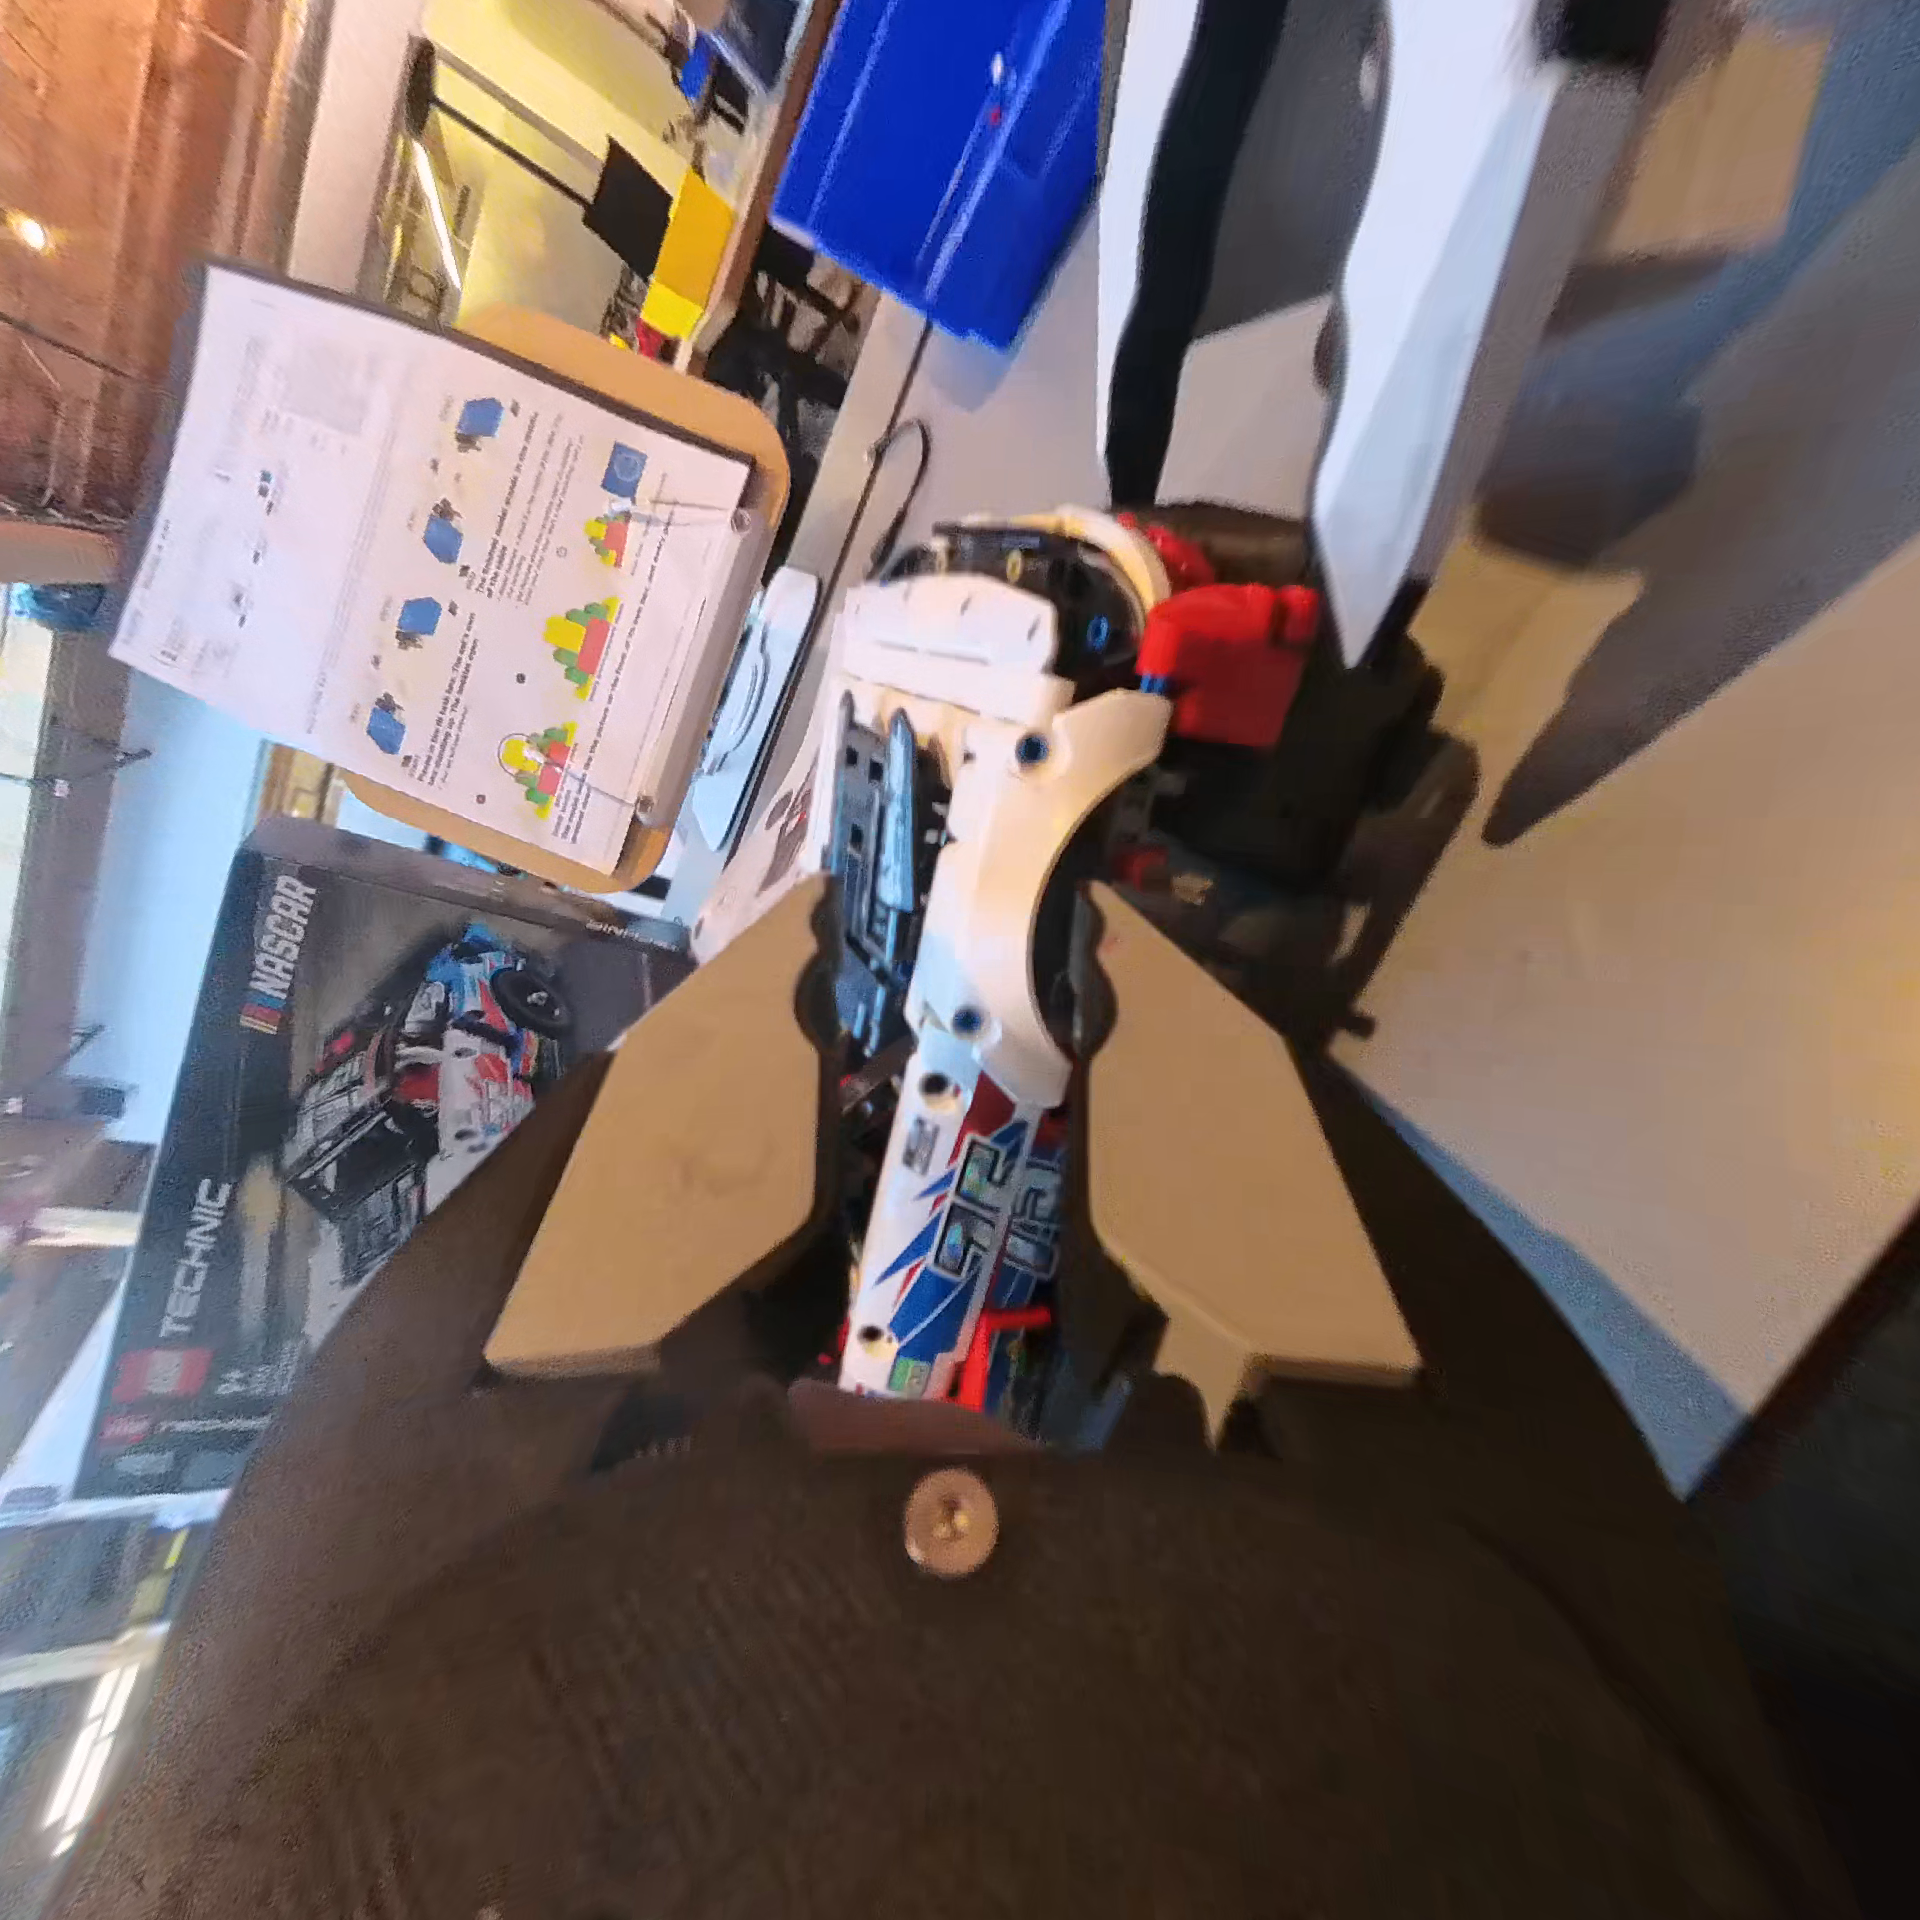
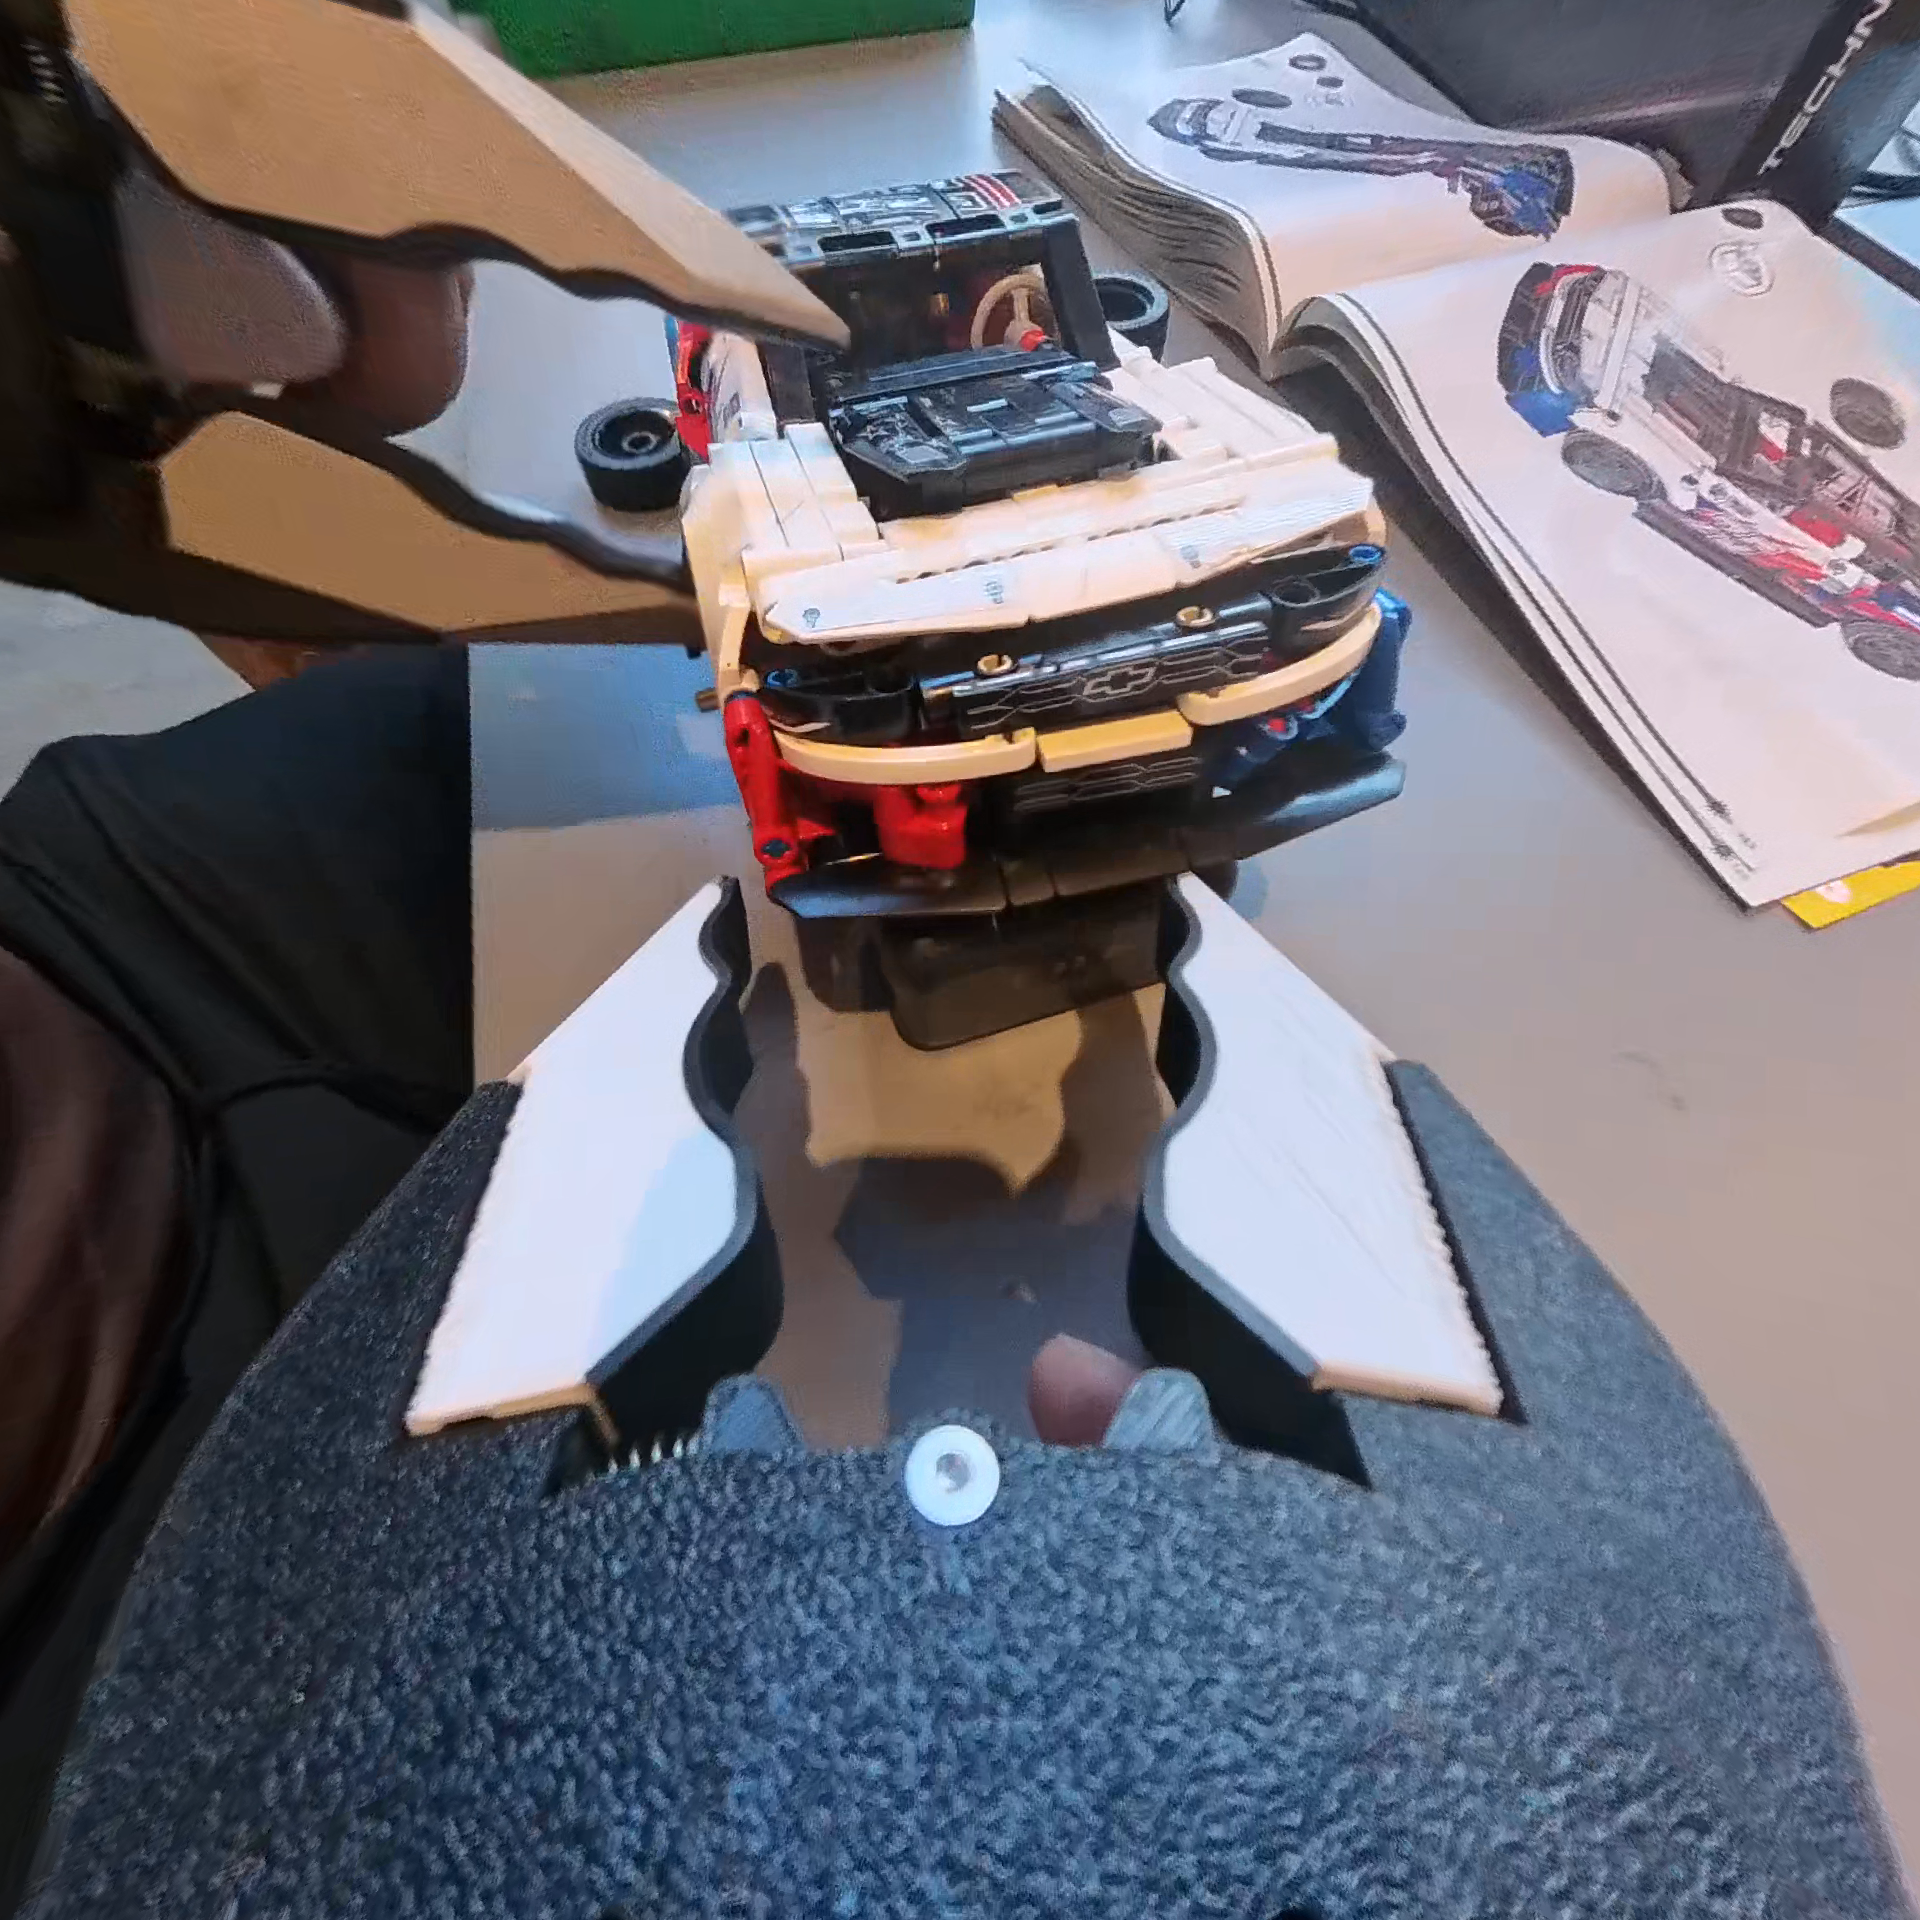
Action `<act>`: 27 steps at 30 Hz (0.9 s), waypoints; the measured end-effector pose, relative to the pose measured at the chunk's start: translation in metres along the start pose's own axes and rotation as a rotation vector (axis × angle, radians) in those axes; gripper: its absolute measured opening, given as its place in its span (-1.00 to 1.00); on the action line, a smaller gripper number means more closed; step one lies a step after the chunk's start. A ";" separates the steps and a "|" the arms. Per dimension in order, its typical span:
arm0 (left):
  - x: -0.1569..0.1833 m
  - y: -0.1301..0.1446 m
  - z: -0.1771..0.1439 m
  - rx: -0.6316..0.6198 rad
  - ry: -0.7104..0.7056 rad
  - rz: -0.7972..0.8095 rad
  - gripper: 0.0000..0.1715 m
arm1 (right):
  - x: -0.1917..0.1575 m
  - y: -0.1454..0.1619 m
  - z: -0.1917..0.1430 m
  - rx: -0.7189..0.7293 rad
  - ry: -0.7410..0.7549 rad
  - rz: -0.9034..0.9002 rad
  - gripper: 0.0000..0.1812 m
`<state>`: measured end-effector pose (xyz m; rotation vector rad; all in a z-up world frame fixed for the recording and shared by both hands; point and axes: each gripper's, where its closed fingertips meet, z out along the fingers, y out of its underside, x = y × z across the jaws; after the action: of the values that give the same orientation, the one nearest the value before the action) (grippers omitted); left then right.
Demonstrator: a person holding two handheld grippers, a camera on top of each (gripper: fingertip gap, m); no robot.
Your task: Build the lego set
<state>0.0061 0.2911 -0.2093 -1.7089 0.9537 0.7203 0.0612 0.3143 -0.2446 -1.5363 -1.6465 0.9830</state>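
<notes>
Presently listed: left gripper [image 1: 956,914], tan fingers [image 1: 686,1164] spread around the side of the lego car [image 1: 987,790], centre frame; whether the pads press the body cannot be told. Right gripper [image 2: 951,894], white fingers [image 2: 592,1174] apart, tips at the black underside below the car's front bumper, contact unclear. Lego car [image 2: 1029,582]: white hood, black grille and roof frame, red and blue fittings, blue-and-red striped side panel; front end raised above the grey table [image 2: 1558,1143]. Loose black wheel [image 2: 629,457], left of the car. Open instruction booklet [image 2: 1558,416], upper right. Set box [image 1: 343,1122], left of frame.
</notes>
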 end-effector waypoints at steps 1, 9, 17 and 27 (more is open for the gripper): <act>-0.001 0.005 0.001 -0.020 0.001 0.017 -0.58 | 0.000 0.000 0.000 0.005 0.004 -0.012 -0.18; -0.001 0.016 0.002 -0.042 -0.003 0.197 -0.81 | -0.001 -0.005 0.007 0.031 0.008 -0.034 -0.18; -0.026 0.014 -0.006 0.058 -0.183 0.161 -0.90 | -0.001 -0.025 0.010 0.078 0.047 -0.066 -0.23; -0.030 0.013 -0.007 0.101 -0.288 0.122 -0.92 | 0.017 0.000 0.037 -0.104 0.158 -0.208 0.02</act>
<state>-0.0199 0.2901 -0.1888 -1.4222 0.8805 0.9541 0.0284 0.3278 -0.2631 -1.4355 -1.7257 0.6583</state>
